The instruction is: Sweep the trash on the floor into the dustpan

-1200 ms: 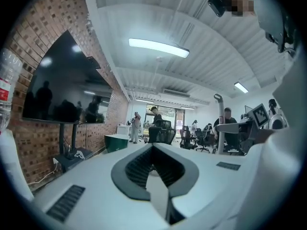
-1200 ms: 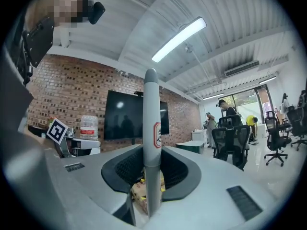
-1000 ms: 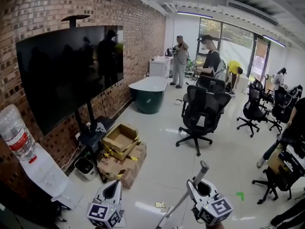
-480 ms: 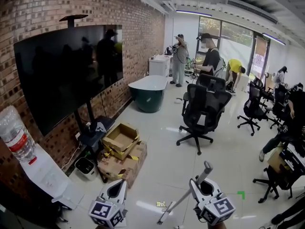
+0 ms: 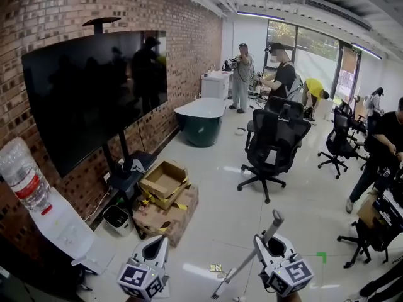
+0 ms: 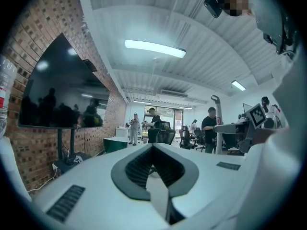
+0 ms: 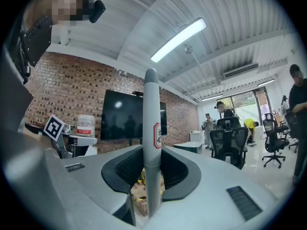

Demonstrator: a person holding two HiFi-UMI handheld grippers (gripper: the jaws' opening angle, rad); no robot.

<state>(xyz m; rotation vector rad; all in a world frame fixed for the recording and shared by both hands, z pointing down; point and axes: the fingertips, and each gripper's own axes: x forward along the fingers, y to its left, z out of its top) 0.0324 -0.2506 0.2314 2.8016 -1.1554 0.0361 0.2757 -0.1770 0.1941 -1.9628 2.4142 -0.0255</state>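
1. The left gripper [image 6: 153,147] is at the bottom left of the head view, pointing out into the room. Its jaws are pressed together at the tips. A pale patch shows in the hollow behind the tips, and I cannot tell whether it is a held thing or the floor.
2. The right gripper [image 7: 152,153] is at the bottom right of the head view. Its jaws are pinching the grey broom handle [image 7: 151,109], which bears a small red-and-white label. The handle's top end sticks up past the jaws. The rest slants down and to the left between the two grippers, and its foot meets the bottom edge of the head view.
3. The trash [image 5: 216,268], a small yellowish scrap, lies on the white floor [image 5: 296,212]. It sits between the grippers, just above and beside the lower part of the handle.
4. A small green mark [image 5: 321,257] lies on the floor to the right of the right gripper.
5. At the left edge, a water bottle [image 5: 22,181] stands upside down on a white dispenser [image 5: 63,231].
6. Open cardboard boxes [image 5: 165,200] are piled at the foot of the brick wall [image 5: 189,30].
7. A large dark screen [image 5: 94,93] on a black stand is set against that wall.
8. A black office chair [image 5: 274,143] stands in the open floor.
9. Farther back, by the wall, is a dark green tub with a white rim [image 5: 200,121].
10. Several people [image 5: 242,74] stand near the far windows.
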